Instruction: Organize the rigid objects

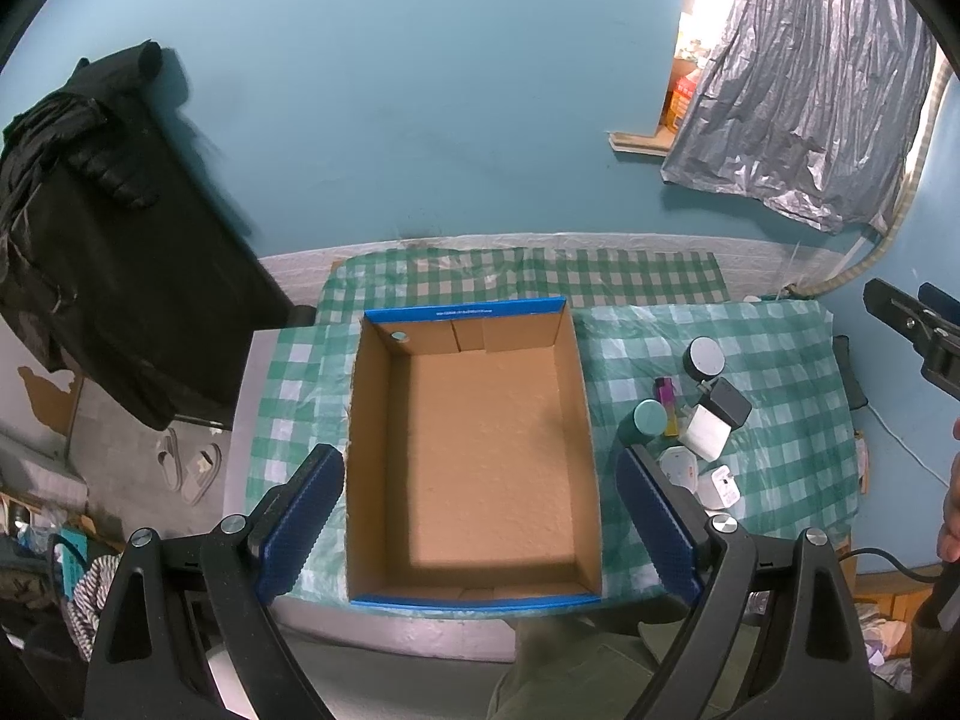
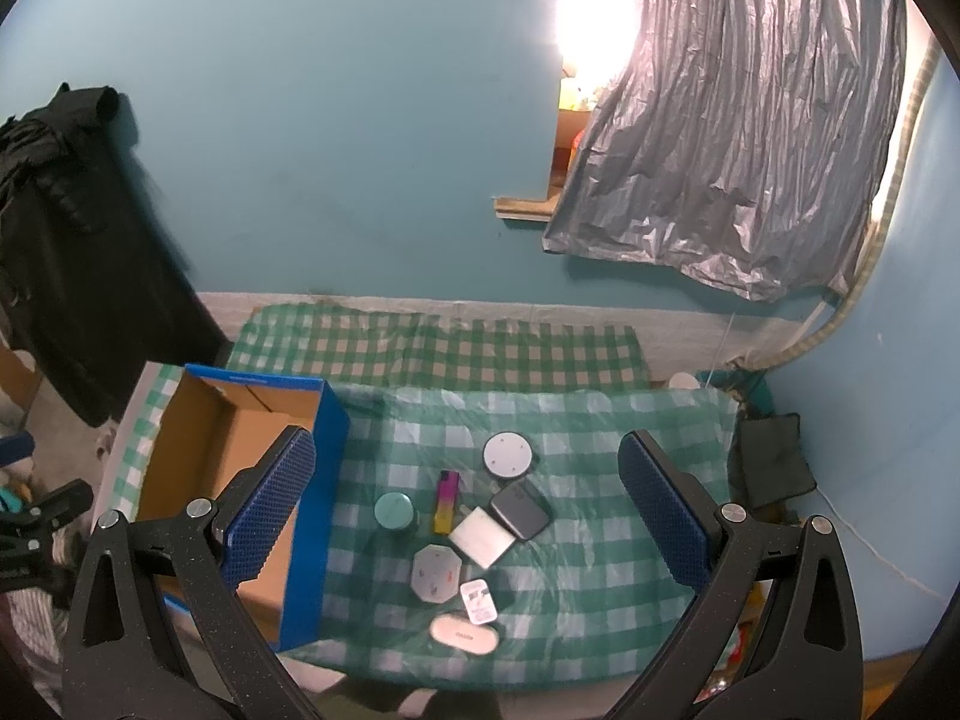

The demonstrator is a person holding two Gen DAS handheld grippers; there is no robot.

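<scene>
An empty cardboard box (image 1: 474, 450) with blue outer walls sits on the green checked tablecloth; in the right wrist view the box (image 2: 240, 468) is at the left. My left gripper (image 1: 480, 525) hangs open above the box, holding nothing. To the box's right lies a cluster of small items: a grey round disc (image 2: 508, 454), a teal round tin (image 2: 394, 511), a pink-yellow lighter (image 2: 446, 501), a dark charger (image 2: 520, 510), a white block (image 2: 483, 537), an octagonal white case (image 2: 436, 572), a small white plug (image 2: 478, 600) and a white oval case (image 2: 464, 636). My right gripper (image 2: 468, 516) is open above them.
Black clothing (image 1: 102, 228) hangs at the left beside the table. Crinkled silver sheeting (image 2: 732, 138) covers a window at the upper right. The teal wall (image 1: 420, 90) backs the table. A dark pouch (image 2: 774, 456) sits off the table's right edge. Sandals (image 1: 189, 468) lie on the floor.
</scene>
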